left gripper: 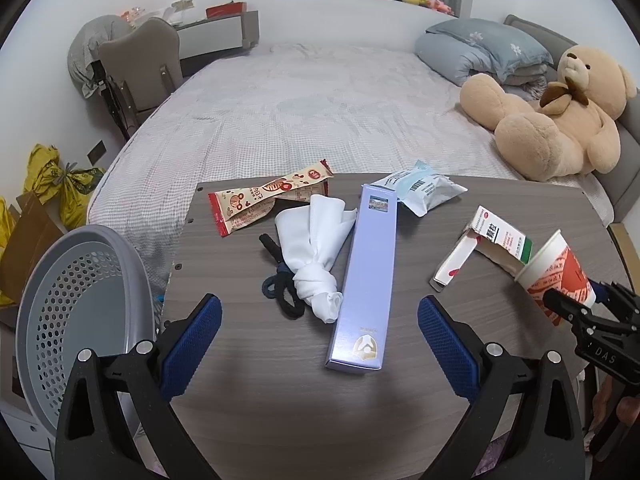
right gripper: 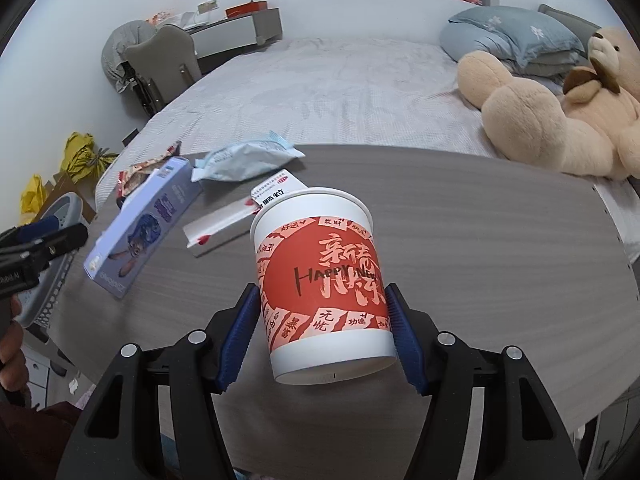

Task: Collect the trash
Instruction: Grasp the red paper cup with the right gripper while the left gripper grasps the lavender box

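My right gripper (right gripper: 323, 312) is shut on a red and white paper cup (right gripper: 320, 280), held tilted above the wooden table (right gripper: 480, 240); the cup also shows in the left wrist view (left gripper: 554, 270). My left gripper (left gripper: 320, 320) is open and empty over the table's near edge. On the table lie a long lilac box (left gripper: 366, 276), a knotted white cloth (left gripper: 320, 248), a black hair tie (left gripper: 280, 292), a red snack wrapper (left gripper: 268, 200), a pale blue packet (left gripper: 420, 192) and an opened white medicine box (left gripper: 488, 244).
A grey perforated bin (left gripper: 76, 304) stands left of the table. Behind the table is a bed (left gripper: 320, 100) with a teddy bear (left gripper: 560, 120) and pillows. Yellow bags (left gripper: 52, 184) and a chair (left gripper: 140, 64) are at the far left.
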Tool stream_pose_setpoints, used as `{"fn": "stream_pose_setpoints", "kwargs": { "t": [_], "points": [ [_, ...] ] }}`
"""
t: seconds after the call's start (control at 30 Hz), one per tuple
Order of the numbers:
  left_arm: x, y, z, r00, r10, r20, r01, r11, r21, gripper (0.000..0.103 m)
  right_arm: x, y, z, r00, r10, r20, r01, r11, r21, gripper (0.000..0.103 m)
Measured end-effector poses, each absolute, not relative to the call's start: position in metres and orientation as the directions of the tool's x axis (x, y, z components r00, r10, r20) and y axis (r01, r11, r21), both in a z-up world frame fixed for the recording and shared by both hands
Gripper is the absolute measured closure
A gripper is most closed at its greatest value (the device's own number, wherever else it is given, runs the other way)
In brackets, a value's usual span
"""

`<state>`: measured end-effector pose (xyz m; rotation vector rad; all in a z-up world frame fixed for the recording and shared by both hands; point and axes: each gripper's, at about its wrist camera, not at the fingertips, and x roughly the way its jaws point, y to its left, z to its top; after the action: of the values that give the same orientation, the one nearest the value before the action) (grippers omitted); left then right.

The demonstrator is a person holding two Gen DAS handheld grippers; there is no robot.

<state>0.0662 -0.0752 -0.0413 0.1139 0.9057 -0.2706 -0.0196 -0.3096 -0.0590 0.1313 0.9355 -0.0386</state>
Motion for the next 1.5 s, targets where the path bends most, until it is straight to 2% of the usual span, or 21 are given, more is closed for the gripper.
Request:
{"fn": "stream_pose_setpoints", "kwargs": {
  "t": [0.47,0.63,0.9,1.2,1.5],
  "points": [
    [0.060,-0.086,-0.040,0.591,-0.180,-0.787,0.298,0.955,0.005,0.006,-0.045,-0.324,-0.079,0.590,0.031,-0.806,0.128,0.983,0.132,0.041],
    [0.060,-0.084,-0.039,0.593,-0.174,-0.786,0.290,0.957,0.007,0.006,-0.037,-0.322,-0.073,0.575,0.036,-0.817,0.113,0.986,0.123,0.038],
    [0.060,-0.084,-0.040,0.591,-0.169,-0.789,0.287,0.958,0.010,0.006,-0.014,-0.315,-0.076,0.528,0.030,-0.849,0.095,0.991,0.093,0.040],
    [0.061,-0.079,-0.044,0.580,-0.167,-0.797,0.289,0.957,0.010,0.006,-0.027,-0.313,-0.067,0.576,0.050,-0.816,0.121,0.982,0.146,0.041],
    [0.071,-0.098,-0.058,0.562,-0.173,-0.809,0.328,0.944,0.026,0.007,-0.048,-0.318,-0.054,0.650,0.089,-0.755,0.168,0.952,0.257,0.041]
  ]
}}
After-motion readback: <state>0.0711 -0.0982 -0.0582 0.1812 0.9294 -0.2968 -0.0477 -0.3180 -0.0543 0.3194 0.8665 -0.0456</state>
